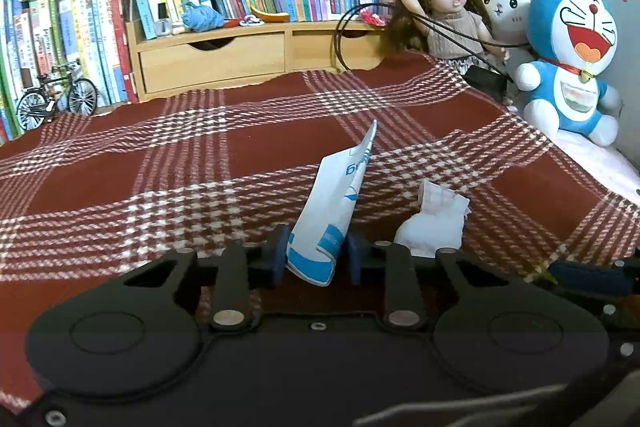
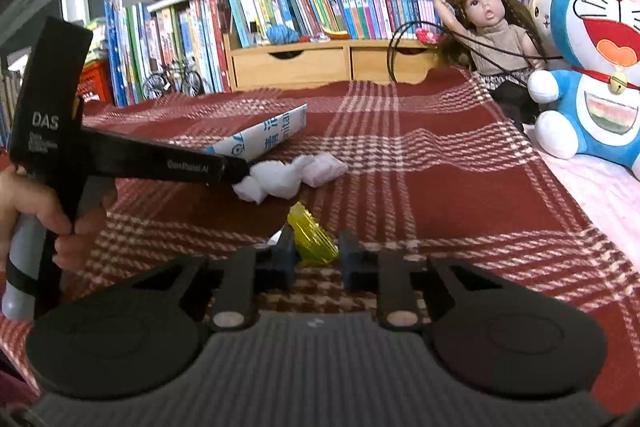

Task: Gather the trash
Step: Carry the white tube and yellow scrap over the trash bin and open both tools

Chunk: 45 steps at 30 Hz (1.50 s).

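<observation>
A blue-and-white plastic wrapper (image 1: pixel 332 211) stands up between the blue pads of my left gripper (image 1: pixel 316 257), which is shut on its lower end. In the right wrist view the same wrapper (image 2: pixel 264 133) slants up off the plaid cloth at the tip of the left gripper (image 2: pixel 236 167), held by a hand (image 2: pixel 36 207). Crumpled white tissue (image 1: pixel 432 227) (image 2: pixel 292 175) lies on the cloth just right of the wrapper. My right gripper (image 2: pixel 316 253) is shut on a small yellow crinkled wrapper (image 2: pixel 312 237), low over the cloth.
A red plaid cloth (image 2: pixel 440 163) covers the surface. At the back stand a wooden drawer shelf (image 1: pixel 216 61) with books, a toy bicycle (image 1: pixel 56 101), a doll (image 1: pixel 444 15) with a black cord, and a blue plush cat (image 1: pixel 568 59) at the right.
</observation>
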Available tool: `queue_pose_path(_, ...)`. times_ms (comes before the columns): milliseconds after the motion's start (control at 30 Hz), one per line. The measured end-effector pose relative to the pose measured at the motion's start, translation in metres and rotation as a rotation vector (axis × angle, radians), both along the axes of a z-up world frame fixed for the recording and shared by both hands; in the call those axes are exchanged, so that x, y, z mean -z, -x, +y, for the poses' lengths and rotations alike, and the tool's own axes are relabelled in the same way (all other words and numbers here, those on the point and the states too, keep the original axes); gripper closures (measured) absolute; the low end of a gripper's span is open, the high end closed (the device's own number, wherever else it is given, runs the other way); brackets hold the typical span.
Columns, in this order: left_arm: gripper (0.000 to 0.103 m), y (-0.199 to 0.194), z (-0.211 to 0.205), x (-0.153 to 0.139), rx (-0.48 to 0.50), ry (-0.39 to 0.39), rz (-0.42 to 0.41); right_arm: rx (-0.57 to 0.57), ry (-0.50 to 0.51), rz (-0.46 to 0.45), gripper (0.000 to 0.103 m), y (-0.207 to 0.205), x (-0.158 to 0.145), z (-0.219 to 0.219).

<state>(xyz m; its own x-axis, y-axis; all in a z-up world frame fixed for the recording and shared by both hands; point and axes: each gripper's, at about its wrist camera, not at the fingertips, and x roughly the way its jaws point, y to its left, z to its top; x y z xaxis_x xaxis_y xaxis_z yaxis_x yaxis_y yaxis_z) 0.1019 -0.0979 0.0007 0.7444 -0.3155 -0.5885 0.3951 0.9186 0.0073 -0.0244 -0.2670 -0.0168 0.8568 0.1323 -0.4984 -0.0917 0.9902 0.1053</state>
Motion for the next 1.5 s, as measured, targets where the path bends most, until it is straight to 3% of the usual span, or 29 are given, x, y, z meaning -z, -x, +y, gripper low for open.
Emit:
queue_pose_path(233, 0.078, 0.038, 0.008, -0.011, -0.005, -0.019, -0.054, -0.002, -0.024, -0.025, 0.079, 0.013, -0.008, 0.002)
queue_pose_path(333, 0.085, 0.062, 0.013, -0.016, 0.01, -0.027, -0.083, -0.003, -0.037, -0.026, 0.079, 0.02, -0.009, 0.004)
queue_pose_path(867, 0.085, 0.185, 0.06, -0.037, 0.01, 0.014, -0.185, -0.042, -0.076, -0.038, 0.079, 0.076, -0.02, 0.032)
queue_pose_path(1167, 0.085, 0.267, 0.093, -0.043, 0.012, 0.091, -0.17, -0.084, -0.105, -0.034, 0.079, 0.119, -0.025, 0.05)
queue_pose_path(1500, 0.085, 0.351, 0.135, -0.018, -0.023, 0.091, -0.103, -0.146, -0.114, 0.036, 0.079, 0.18, -0.006, 0.082)
